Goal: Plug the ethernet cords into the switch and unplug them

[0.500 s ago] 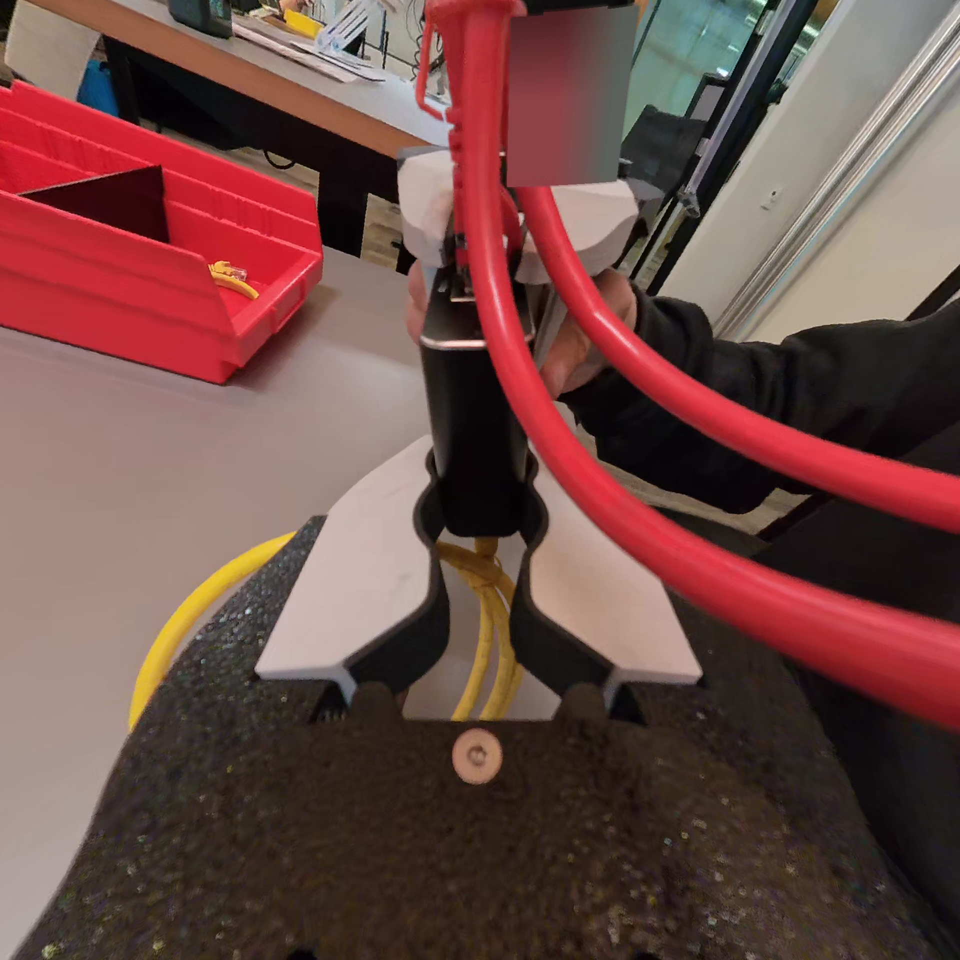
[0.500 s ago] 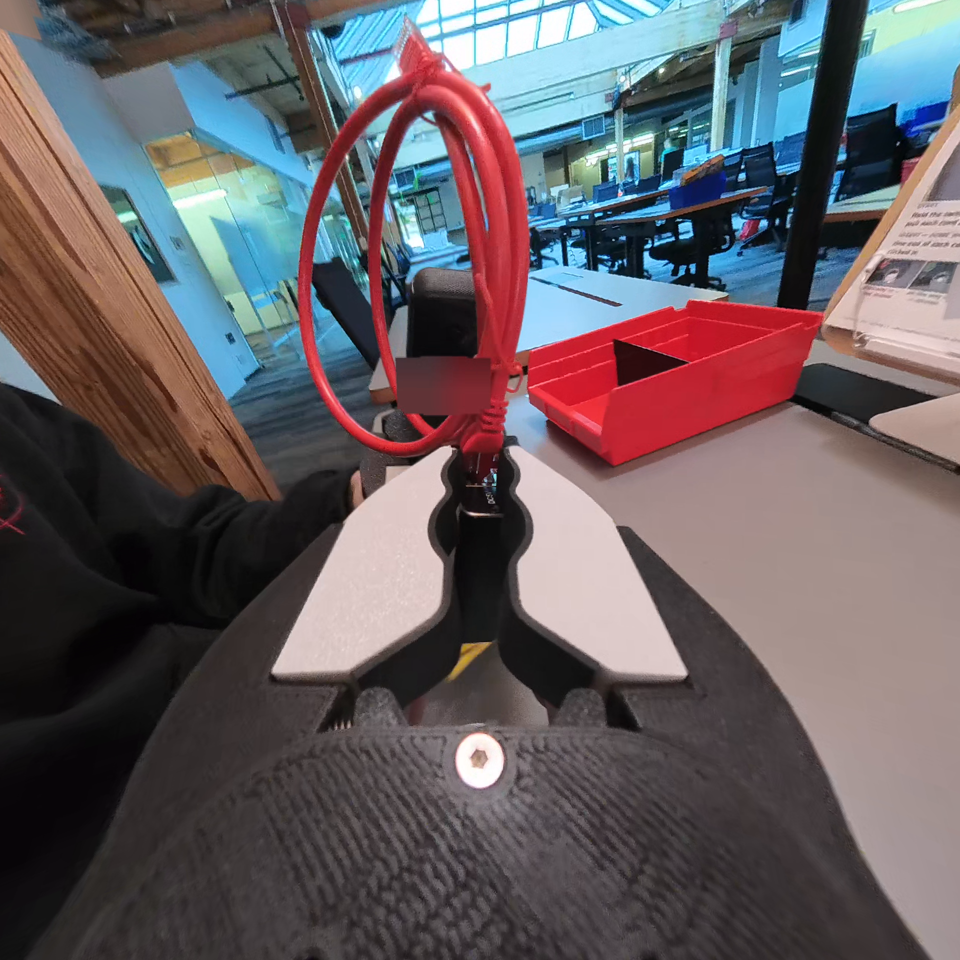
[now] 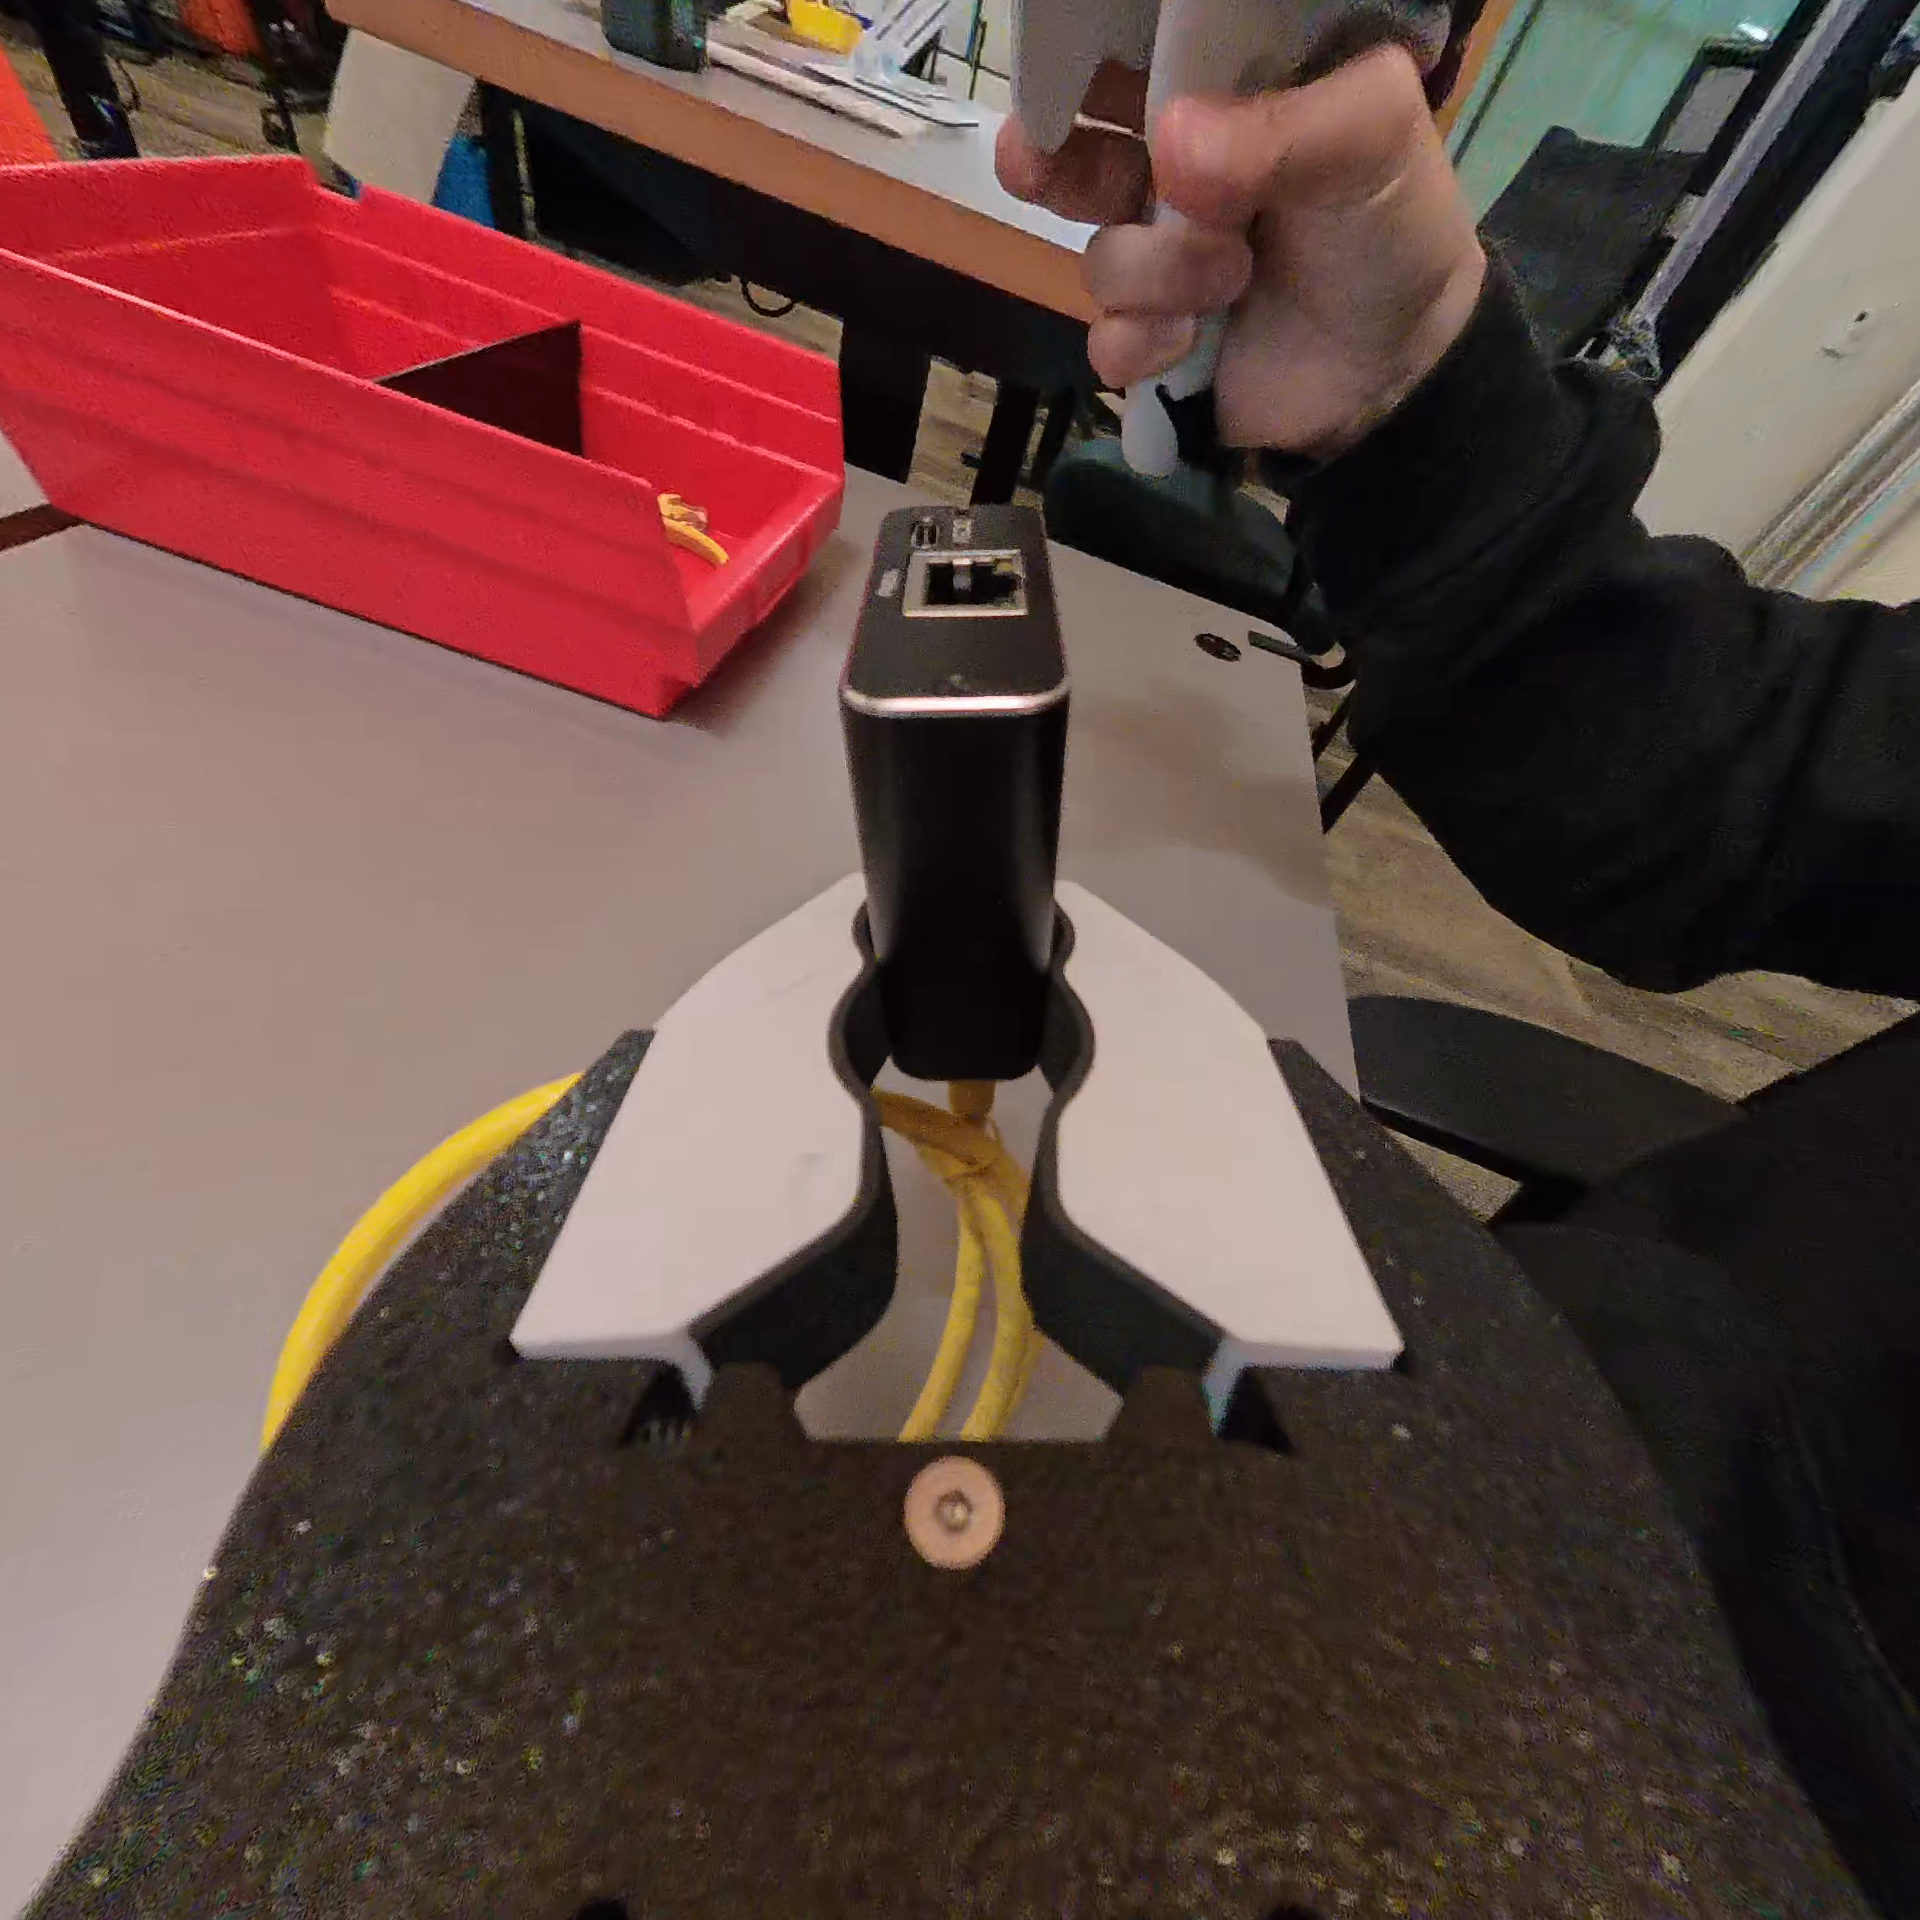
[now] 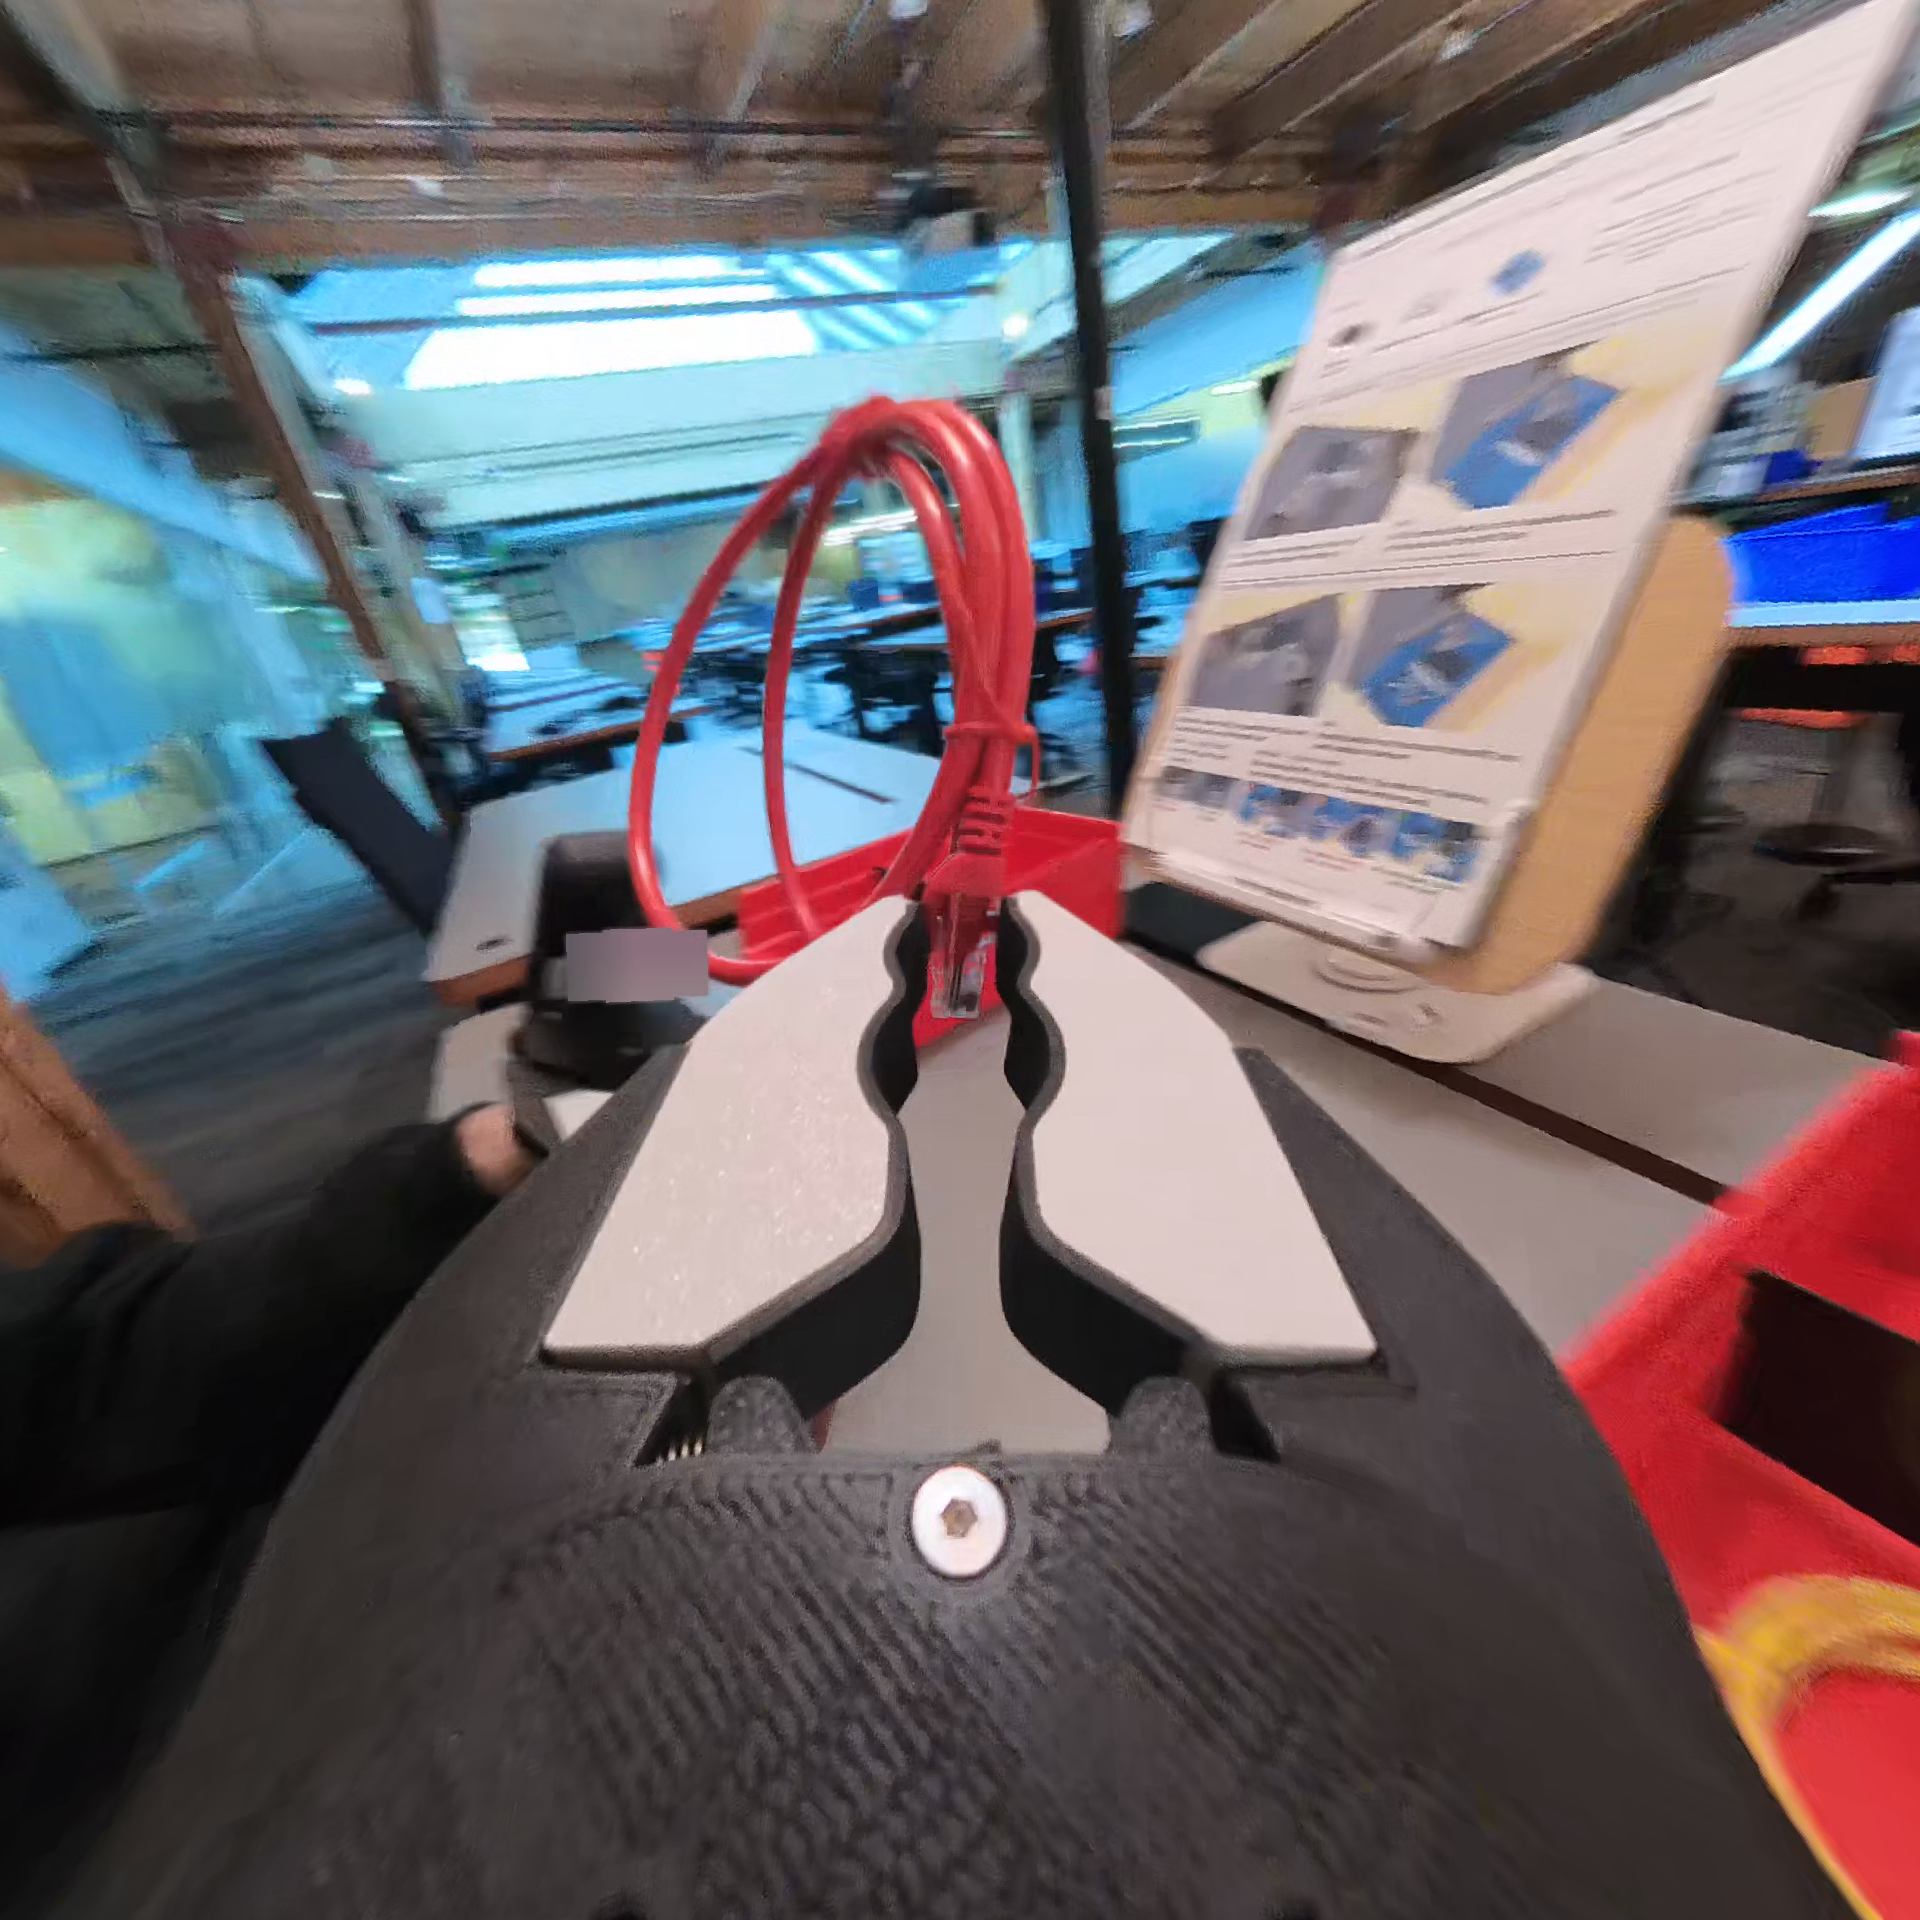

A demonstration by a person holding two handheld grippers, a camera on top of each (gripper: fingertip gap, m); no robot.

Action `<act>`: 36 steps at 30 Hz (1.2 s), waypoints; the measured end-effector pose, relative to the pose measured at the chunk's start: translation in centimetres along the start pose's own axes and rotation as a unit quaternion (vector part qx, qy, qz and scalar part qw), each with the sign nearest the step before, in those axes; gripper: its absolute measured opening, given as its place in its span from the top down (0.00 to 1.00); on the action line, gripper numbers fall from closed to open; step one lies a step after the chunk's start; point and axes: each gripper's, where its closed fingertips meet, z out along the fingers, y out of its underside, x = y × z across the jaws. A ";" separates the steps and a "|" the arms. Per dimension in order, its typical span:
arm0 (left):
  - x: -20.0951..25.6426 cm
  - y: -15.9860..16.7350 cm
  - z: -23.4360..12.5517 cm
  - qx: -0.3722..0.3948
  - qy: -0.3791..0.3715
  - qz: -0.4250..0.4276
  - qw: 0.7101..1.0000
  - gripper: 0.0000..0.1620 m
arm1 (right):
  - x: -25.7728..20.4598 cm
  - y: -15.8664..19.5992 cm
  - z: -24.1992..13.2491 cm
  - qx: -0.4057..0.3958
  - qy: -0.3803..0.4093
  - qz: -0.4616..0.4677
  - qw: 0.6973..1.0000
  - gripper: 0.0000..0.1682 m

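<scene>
Since the earlier frame the red cord (image 4: 831, 665) has come out of the switch (image 3: 956, 831): its clear plug sits free between the right hand-held gripper (image 4: 961, 966) tips, and the switch's top port now shows as an open socket.

Left wrist view, near to far: left hand-held gripper (image 3: 961, 997) clamped on the lower body of the black switch, which stands upright above the grey worktop (image 3: 312, 883). Yellow cord (image 3: 966, 1247) enters the switch from below and loops out to the left under the fingers. Beyond, a red bin (image 3: 364, 499) with a black divider rests on the worktop; a yellow cord end lies in its near compartment. Upper right, a person's hand (image 3: 1288, 239) in a black sleeve grips the other tool's handle, raised well above the switch.

Right wrist view (motion-blurred): jaws narrow, pinching the red plug just behind its clear tip; the coiled cord stands up from it. Behind, a tilted instruction sheet on a stand (image 4: 1455, 582). At the lower right edge, probably the same red bin, with a yellow smear in it.
</scene>
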 end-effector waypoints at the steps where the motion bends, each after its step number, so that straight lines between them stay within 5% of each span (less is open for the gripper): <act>1: -0.2 0.0 -0.4 0.003 -0.006 0.000 1.000 0.84 | 1.4 0.2 -0.8 -0.014 0.034 -0.016 0.999 0.92; 9: -0.9 -1.0 -2.1 0.046 -0.009 -0.005 0.999 0.84 | 11.0 -2.0 -6.8 -0.122 0.199 -0.077 0.969 0.92; 12: -1.0 -0.9 -2.4 0.045 -0.012 -0.003 0.999 0.84 | 14.7 0.1 -9.4 -0.218 0.246 -0.053 0.943 0.92; 15: -1.1 -0.8 -2.3 0.047 -0.015 0.002 0.999 0.84 | 17.7 3.1 -11.0 -0.235 0.257 0.077 0.934 0.92; 22: -1.1 -0.8 -2.4 0.052 -0.012 -0.002 0.999 0.84 | 22.2 10.1 -12.0 -0.241 0.283 0.211 0.904 0.92; 24: -1.1 -0.9 -2.4 0.054 -0.012 -0.003 0.998 0.84 | 23.2 12.8 -12.5 -0.315 0.300 0.191 0.880 0.89; 26: -1.2 -1.0 -2.4 0.060 -0.017 -0.004 0.998 0.84 | 24.0 15.2 -14.3 -0.419 0.345 0.161 0.824 0.83; 27: -1.4 -1.1 -2.5 0.066 -0.021 -0.005 0.998 0.84 | 23.0 15.7 -14.6 -0.466 0.326 0.152 0.809 0.71; 31: -1.8 -2.3 -3.0 0.115 -0.020 -0.023 0.993 0.84 | 22.1 10.1 -14.2 -0.440 0.410 -0.014 0.799 0.47; 34: -1.5 -4.1 -4.0 0.188 0.000 -0.046 0.981 0.84 | 17.0 7.0 -10.1 -0.359 0.363 -0.043 0.859 0.46; 36: -1.5 -5.1 -4.8 0.231 0.009 -0.061 0.971 0.84 | 17.1 5.1 -11.2 -0.339 0.452 -0.095 0.819 0.42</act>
